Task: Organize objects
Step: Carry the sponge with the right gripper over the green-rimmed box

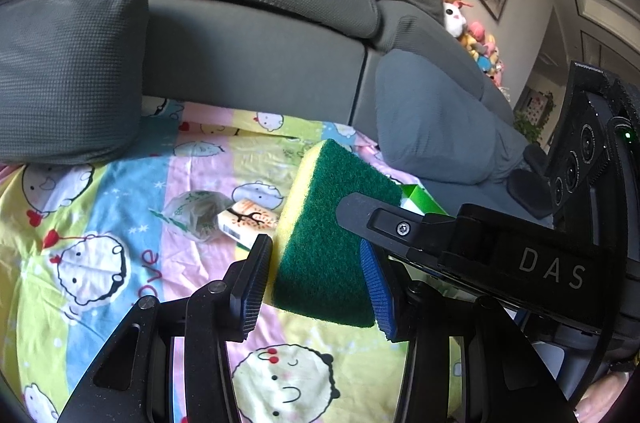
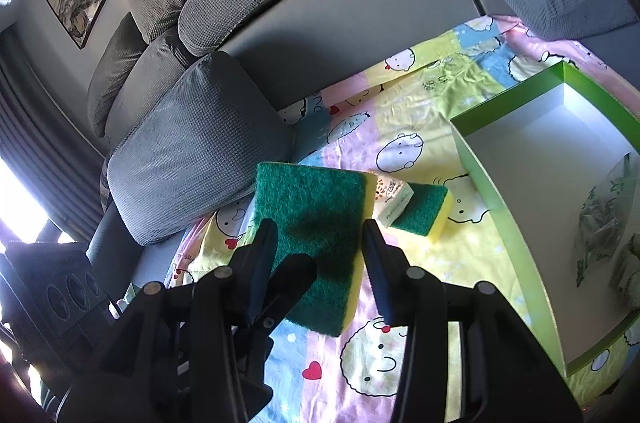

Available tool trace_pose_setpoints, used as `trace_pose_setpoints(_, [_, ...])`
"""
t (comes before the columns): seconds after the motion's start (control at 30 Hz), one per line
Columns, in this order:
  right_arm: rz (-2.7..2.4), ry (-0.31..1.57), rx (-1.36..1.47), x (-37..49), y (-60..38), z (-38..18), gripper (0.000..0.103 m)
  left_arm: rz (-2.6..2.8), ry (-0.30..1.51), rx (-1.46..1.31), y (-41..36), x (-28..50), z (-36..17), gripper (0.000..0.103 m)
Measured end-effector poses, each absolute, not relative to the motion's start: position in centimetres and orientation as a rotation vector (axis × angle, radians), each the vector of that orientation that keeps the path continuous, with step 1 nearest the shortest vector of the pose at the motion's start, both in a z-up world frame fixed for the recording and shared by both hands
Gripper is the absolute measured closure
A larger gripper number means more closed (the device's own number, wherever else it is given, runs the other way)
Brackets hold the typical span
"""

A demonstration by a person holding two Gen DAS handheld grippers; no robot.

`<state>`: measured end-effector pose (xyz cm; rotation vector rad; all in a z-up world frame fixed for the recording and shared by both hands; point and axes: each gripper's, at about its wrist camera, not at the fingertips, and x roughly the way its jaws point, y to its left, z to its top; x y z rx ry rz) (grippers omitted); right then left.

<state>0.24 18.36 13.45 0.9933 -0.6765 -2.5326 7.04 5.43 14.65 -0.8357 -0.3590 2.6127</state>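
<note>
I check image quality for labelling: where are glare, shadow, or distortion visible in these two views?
Right wrist view: blown-out window glare at left edge, a dark shadow on the sponge. Left wrist view: even light, the sofa edge bent by fisheye, dark vignette corners.
</note>
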Motion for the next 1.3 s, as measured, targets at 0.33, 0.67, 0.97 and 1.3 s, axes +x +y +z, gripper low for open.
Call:
trace_pose_setpoints(0.33, [-2.595,-0.673,0.927,1.7,19.8,14.6,0.06,2.593,-0.317,-0.763,7.4,7.6,15.8,0.056])
trace_pose_setpoints(0.67, [-2.634,-0.769,0.902,1.9,23.3,14.3,0.06,2.553,-0.227,-0.77,11.3,6.8,16.0,0.056])
trace_pose_setpoints(0.97, [-2.638,-0.908,0.902,1.6,27.2,12.9,0.06,2.502,-0.146,-0.81,15.3,5.4,15.4,0.056])
trace_pose_setpoints(1.3, [-2.653,-1.092,0.966,0.8,31.3,10.5,0.06,2.421,-0.118,-0.899,19.1,3.7,13.8,0.056])
